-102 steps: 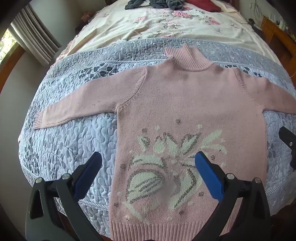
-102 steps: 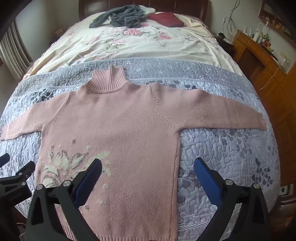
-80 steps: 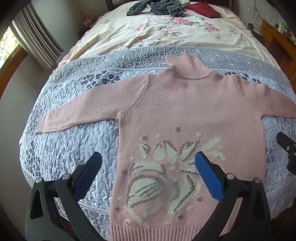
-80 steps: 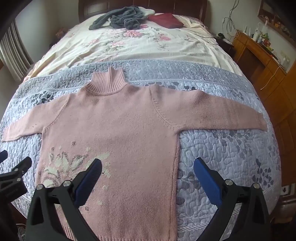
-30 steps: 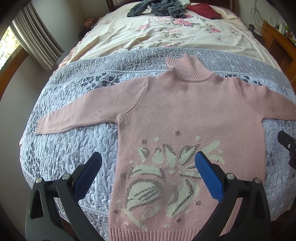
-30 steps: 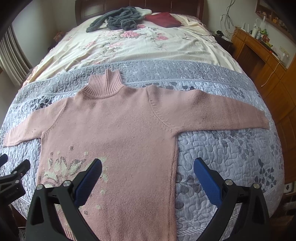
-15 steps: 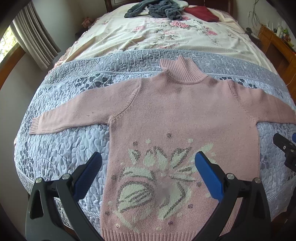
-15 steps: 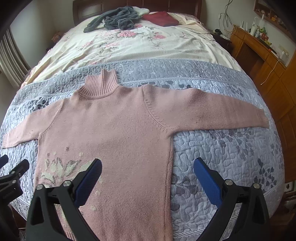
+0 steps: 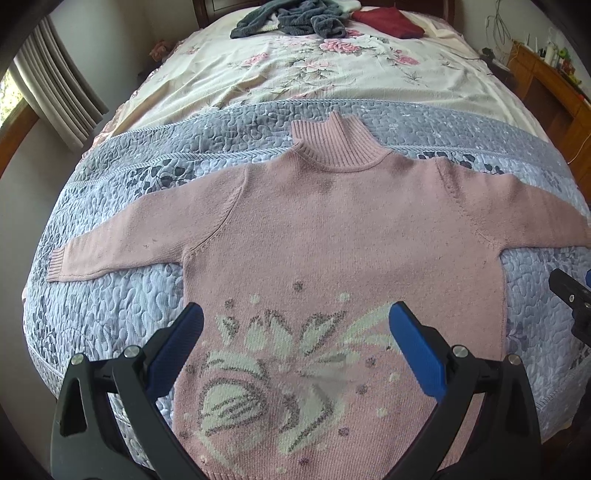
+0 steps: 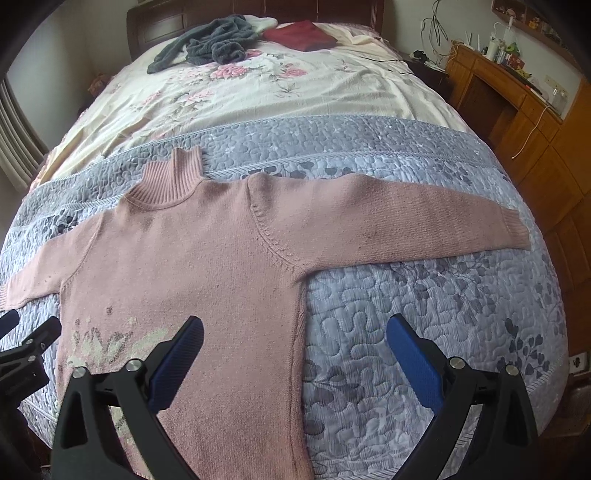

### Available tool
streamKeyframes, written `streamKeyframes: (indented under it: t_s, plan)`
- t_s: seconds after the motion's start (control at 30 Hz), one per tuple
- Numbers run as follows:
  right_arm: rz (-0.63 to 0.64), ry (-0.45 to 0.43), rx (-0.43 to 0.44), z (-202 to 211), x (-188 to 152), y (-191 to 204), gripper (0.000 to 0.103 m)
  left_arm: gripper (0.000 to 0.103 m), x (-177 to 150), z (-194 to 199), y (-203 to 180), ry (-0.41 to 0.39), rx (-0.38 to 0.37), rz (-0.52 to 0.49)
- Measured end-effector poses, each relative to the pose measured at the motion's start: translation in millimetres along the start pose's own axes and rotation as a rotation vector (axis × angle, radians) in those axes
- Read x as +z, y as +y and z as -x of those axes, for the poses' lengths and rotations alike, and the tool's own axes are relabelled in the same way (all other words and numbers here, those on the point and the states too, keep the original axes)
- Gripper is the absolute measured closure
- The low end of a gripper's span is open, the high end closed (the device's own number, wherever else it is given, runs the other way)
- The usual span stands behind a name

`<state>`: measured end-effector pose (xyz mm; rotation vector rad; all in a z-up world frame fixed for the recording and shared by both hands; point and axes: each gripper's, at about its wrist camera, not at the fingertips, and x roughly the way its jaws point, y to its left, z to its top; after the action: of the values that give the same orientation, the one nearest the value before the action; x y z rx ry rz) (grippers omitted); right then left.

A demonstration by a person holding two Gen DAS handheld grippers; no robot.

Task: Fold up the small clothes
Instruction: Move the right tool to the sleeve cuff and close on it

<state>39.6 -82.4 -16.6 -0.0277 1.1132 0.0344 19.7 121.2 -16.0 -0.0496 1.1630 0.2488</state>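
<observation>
Right, here's the bed (image 10: 369, 96), and across its near end runs a grey-blue quilted coverlet (image 10: 406, 302) with the pink turtleneck sweater (image 9: 343, 236) laid flat on it, front up, collar pointing far, hem hanging towards the near edge. Both sleeves are spread out: the left sleeve (image 9: 147, 236) reaches towards the left edge of the coverlet, and the right sleeve (image 10: 406, 221) stretches to the right, its cuff close to that edge. Up at the far end of the bed lie a dark grey garment (image 10: 210, 40) and a folded red cloth (image 10: 299, 35), well apart from the work.

Now the tools. The left tool (image 9: 295, 343) hangs over the knitted leaf pattern (image 9: 280, 365) near the hem, blue pads spread wide, gripping nothing. The right tool (image 10: 295, 350) hovers over the sweater's right side seam, equally wide apart and empty.

No fold is made yet, so the step in hand looks like the first one: bringing a sleeve in. To do it well, I'd say take each sleeve near its cuff, pinch only the sleeve's knit and not the coverlet below, then lift just enough to clear the body and lay it straight across the chest. Knit stretches and drags, so a low, slow carry should keep the body square. The fold line wants to sit at the shoulder seam (image 10: 266, 229), with the side edges kept parallel.
</observation>
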Motion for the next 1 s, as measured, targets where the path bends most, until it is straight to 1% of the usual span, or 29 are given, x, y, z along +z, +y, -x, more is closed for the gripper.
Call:
streamKeyframes:
  t_s: [0.1, 0.17, 0.23, 0.37, 0.43, 0.5, 0.57, 0.6, 0.63, 0.7, 0.73, 0.77, 0.8, 0.9, 0.97, 1.0]
  plan:
    - [-0.064, 0.007, 0.019, -12, 11, -40, 0.004, 0.003, 12, -8, -21, -0.008, -0.031, 0.006]
    - [-0.119, 0.035, 0.011, -27, 22, -79, 0.004, 0.003, 22, -15, -38, -0.01, -0.06, 0.011]
    - [-0.179, 0.065, -0.032, -45, 33, -128, 0.004, 0.003, 32, -25, -56, 0.001, -0.082, 0.015]
    - [-0.277, 0.104, -0.133, -80, 57, -235, 0.004, 0.003, 55, -40, -92, -0.013, -0.083, 0.003]
    - [-0.325, 0.128, -0.155, -98, 68, -285, 0.004, 0.003, 64, -46, -109, -0.019, -0.077, -0.013]
    - [-0.378, 0.174, -0.143, -119, 77, -329, 0.004, 0.003, 72, -52, -126, -0.027, -0.068, -0.029]
    - [-0.421, 0.217, -0.139, -139, 83, -364, 0.004, 0.003, 77, -57, -138, -0.024, -0.065, -0.038]
    - [-0.443, 0.233, -0.159, -147, 85, -380, 0.005, 0.003, 79, -58, -143, -0.022, -0.065, -0.036]
    - [-0.464, 0.241, -0.167, -153, 87, -393, 0.005, 0.003, 80, -60, -147, -0.021, -0.064, -0.035]
    - [-0.492, 0.262, -0.153, -164, 89, -410, 0.005, 0.003, 82, -61, -153, -0.023, -0.06, -0.037]
    - [-0.504, 0.275, -0.15, -169, 88, -416, 0.009, 0.003, 82, -62, -154, -0.023, -0.057, -0.039]
    - [-0.516, 0.288, -0.128, -175, 87, -421, 0.014, 0.003, 82, -62, -156, -0.022, -0.057, -0.04]
    - [-0.531, 0.296, -0.091, -179, 86, -424, 0.018, 0.003, 82, -63, -157, -0.022, -0.056, -0.041]
    - [-0.549, 0.277, -0.043, -181, 86, -430, 0.035, 0.003, 82, -64, -159, -0.023, -0.045, -0.049]
    - [-0.554, 0.248, 0.002, -178, 88, -434, 0.067, 0.003, 82, -65, -157, -0.024, -0.037, -0.051]
    - [-0.563, 0.241, 0.028, -178, 89, -436, 0.075, 0.003, 82, -65, -155, -0.024, -0.035, -0.051]
